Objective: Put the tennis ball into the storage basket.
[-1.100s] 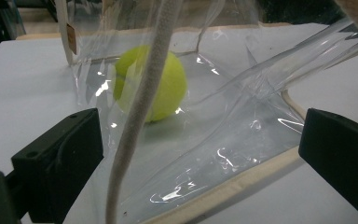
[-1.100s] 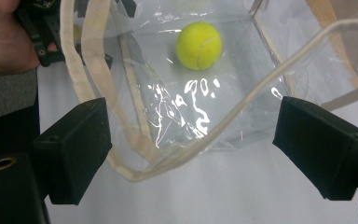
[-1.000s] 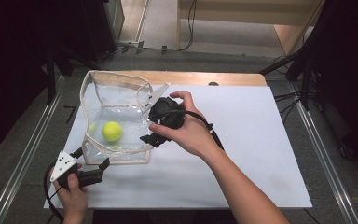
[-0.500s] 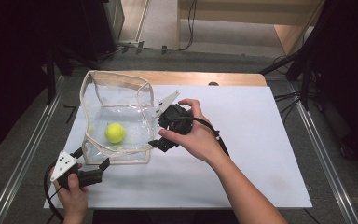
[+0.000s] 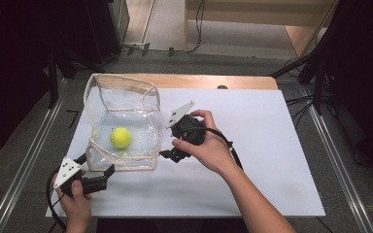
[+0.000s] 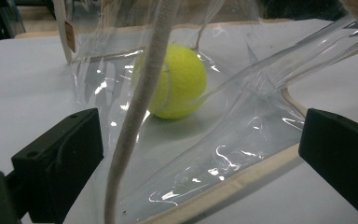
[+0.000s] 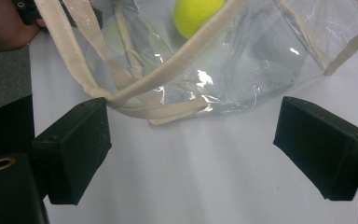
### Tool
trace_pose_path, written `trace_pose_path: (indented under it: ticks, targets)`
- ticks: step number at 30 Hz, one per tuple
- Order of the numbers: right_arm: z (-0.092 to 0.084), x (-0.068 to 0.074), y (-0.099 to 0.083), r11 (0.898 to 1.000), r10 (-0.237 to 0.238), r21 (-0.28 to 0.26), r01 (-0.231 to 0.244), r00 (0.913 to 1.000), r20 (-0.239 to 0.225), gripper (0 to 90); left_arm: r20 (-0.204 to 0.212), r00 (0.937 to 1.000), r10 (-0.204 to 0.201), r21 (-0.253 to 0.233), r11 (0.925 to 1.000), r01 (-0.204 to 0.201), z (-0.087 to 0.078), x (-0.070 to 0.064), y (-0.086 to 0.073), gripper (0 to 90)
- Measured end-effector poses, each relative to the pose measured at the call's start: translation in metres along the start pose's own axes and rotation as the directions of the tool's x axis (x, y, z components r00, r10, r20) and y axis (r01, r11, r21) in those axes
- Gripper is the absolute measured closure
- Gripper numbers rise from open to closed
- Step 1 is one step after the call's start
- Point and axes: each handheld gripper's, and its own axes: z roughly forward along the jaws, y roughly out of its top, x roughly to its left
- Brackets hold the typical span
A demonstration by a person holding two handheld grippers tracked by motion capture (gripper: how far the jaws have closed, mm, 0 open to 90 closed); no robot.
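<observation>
On the white worktop, left of centre, stands a clear bag with cream trim, mouth up and sagging. All places below are taken from the bag.

Ball: yellow, inside the bag, resting on its floor, roughly mid-bag. Seen through the clear wall in the left gripper view and at the top edge of the right gripper view.

Left gripper: at the bag's near-left corner, held low by the left hand. Jaws stand wide. In its own view the bag's near wall and a cream strap hang between the jaws; neither jaw presses on them.

Right gripper: just beside the bag's right side, near its lower corner, gripped from above by the right hand. Jaws wide, bare worktop between them. The bag's trimmed bottom corner lies just beyond the jaw tips, the strap loop close to one jaw; contact cannot be told.

A wooden strip of worktop shows behind the bag, past the white sheet.
</observation>
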Motion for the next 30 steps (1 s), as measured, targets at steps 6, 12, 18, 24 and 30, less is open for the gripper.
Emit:
trace_pose_path:
  ticks: [6,12,18,24,30]
  targets:
    - [0.002,0.000,-0.006,1.000,0.002,0.001,-0.002,1.0000,0.008,8.9,0.001,1.0000,0.000,0.000,1.0000,0.000,0.000,0.000,0.000,0.0]
    - [0.009,-0.002,-0.018,1.000,0.023,0.001,-0.023,0.9996,0.016,8.9,-0.004,1.0000,0.002,0.007,1.0000,-0.002,0.001,-0.001,0.000,0.0]
    - [0.016,-0.005,-0.031,0.999,0.046,0.001,-0.046,0.9988,0.015,8.9,-0.005,1.0000,0.007,0.012,0.9999,-0.007,0.001,-0.001,0.000,0.0]
    - [0.023,-0.008,-0.046,0.997,0.077,0.001,-0.077,0.9970,0.011,8.9,-0.006,0.9999,0.010,0.014,0.9998,-0.010,0.001,-0.001,0.000,0.0]
    - [0.026,-0.009,-0.055,0.996,0.094,-0.002,-0.094,0.9956,0.005,8.9,-0.008,0.9999,0.011,0.019,0.9997,-0.011,0.002,-0.002,0.000,0.0]
